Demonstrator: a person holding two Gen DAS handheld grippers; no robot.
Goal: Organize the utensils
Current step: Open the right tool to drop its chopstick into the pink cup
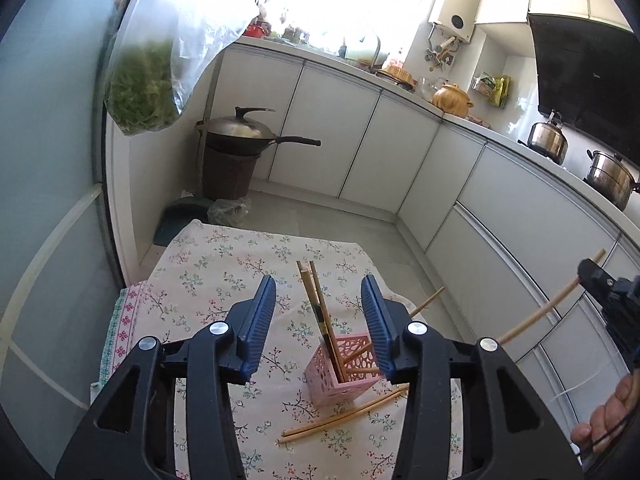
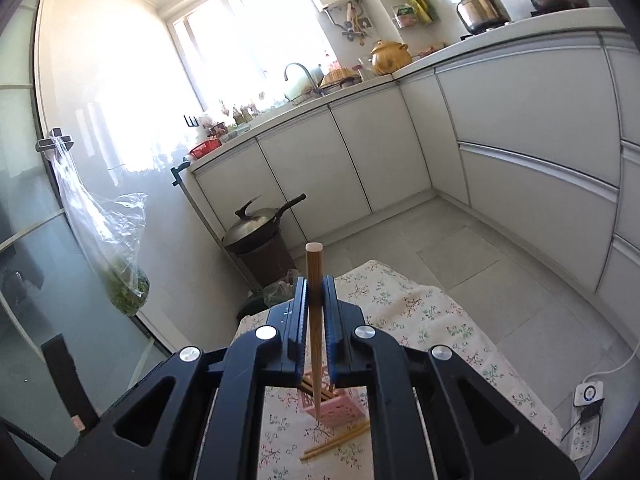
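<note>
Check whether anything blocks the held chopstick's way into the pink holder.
Nothing visible does: the right gripper holds the chopstick above the pink holder, whose top is partly filled by leaning chopsticks.

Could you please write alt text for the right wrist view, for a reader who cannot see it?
The right gripper is shut on a single wooden chopstick that stands nearly upright, its tip hanging above a pink perforated holder on a floral tablecloth. Two loose chopsticks lie on the cloth beside the holder, with white kitchen cabinets behind.
</note>
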